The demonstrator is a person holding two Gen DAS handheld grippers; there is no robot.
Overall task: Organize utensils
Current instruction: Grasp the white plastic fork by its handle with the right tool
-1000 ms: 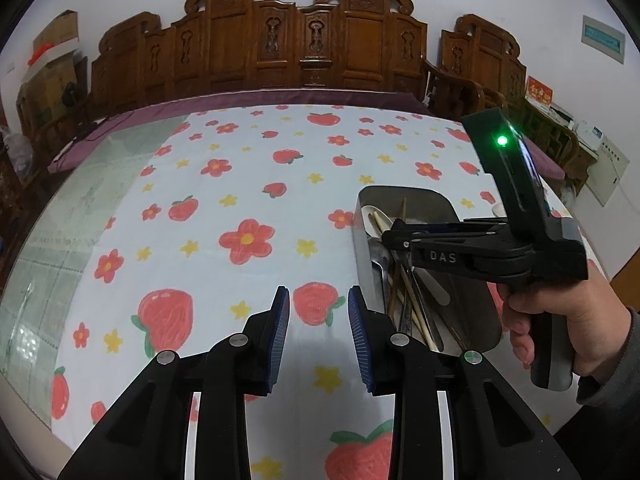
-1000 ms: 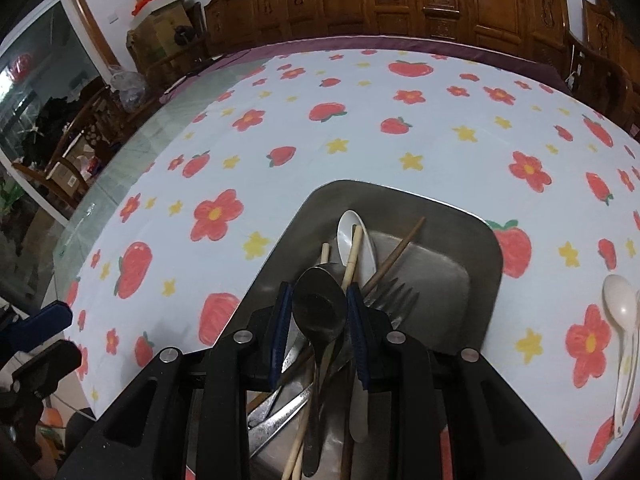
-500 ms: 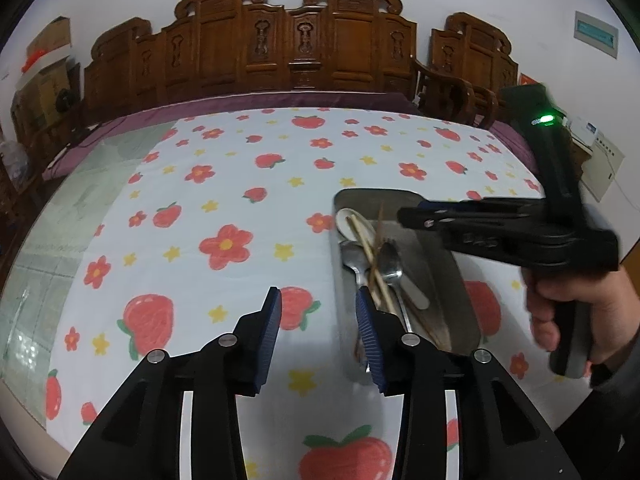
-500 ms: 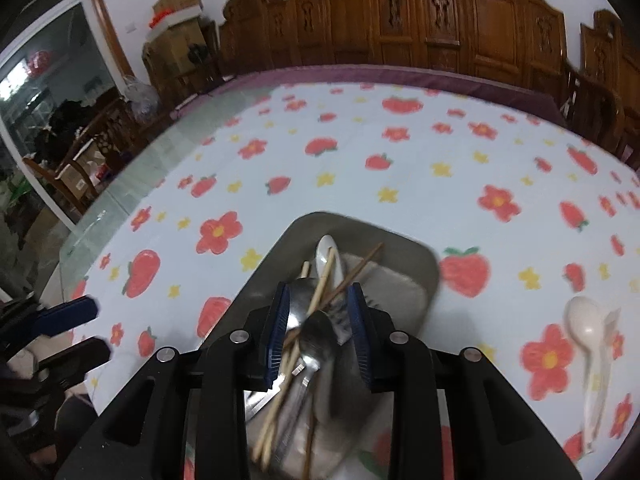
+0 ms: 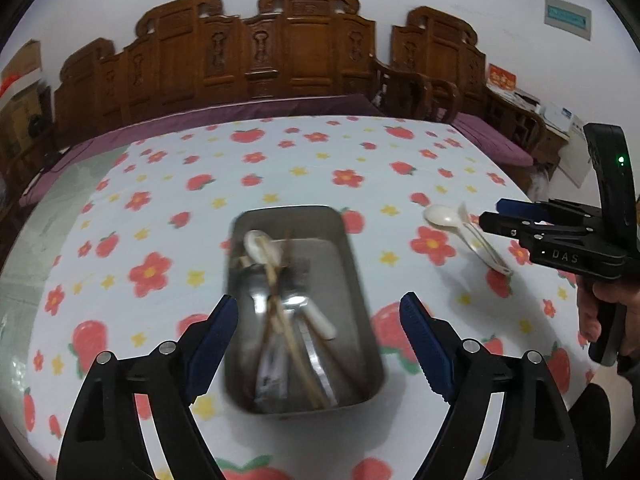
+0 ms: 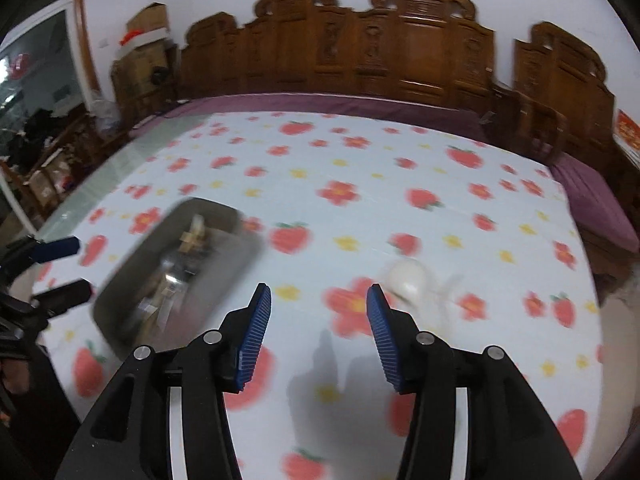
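A metal tray (image 5: 352,264) on the strawberry-print tablecloth holds several utensils (image 5: 280,304): metal spoons, chopsticks, a white spoon. My left gripper (image 5: 320,340) is wide open, hovering over the tray's near end. Two white plastic spoons (image 5: 460,228) lie on the cloth right of the tray. My right gripper (image 6: 318,328) is open and empty above the cloth; the blurred white spoons (image 6: 408,280) lie just ahead of its right finger, and the tray (image 6: 132,280) is to its left. The right gripper also shows at the right edge of the left wrist view (image 5: 500,214).
Carved wooden chairs (image 5: 260,64) line the table's far edge. A purple cloth border (image 6: 320,102) runs along the far side and the right side. Boxes and clutter (image 6: 48,152) stand at the left, off the table.
My left gripper has opened wide and swung over the tray. My right gripper has opened, left the tray without any utensil, and moved right toward the white spoons.
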